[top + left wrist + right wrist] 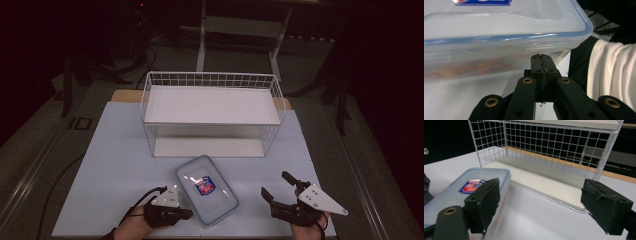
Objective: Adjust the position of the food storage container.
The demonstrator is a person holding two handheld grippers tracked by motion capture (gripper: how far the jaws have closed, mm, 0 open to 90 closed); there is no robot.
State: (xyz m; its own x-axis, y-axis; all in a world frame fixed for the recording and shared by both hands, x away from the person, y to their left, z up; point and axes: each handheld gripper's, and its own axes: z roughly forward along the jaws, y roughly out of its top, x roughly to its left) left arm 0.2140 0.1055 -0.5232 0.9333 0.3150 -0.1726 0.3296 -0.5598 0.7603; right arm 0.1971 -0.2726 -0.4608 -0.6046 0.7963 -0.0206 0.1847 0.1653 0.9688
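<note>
The lidded container (206,189) lies low in the middle of the high view, in front of the wire shelf (212,112). Your left gripper (186,213) is clamped shut on nothing at its side wall, so nudging could skid it. Your right gripper (276,186), lower right, gapes empty; close it off-centre and the container may twist.

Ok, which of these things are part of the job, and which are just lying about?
In the job:
box
left hand-held gripper, shut, at the box's side
right hand-held gripper, open
rack

Lying about:
white cloth
metal stand behind the table
</note>
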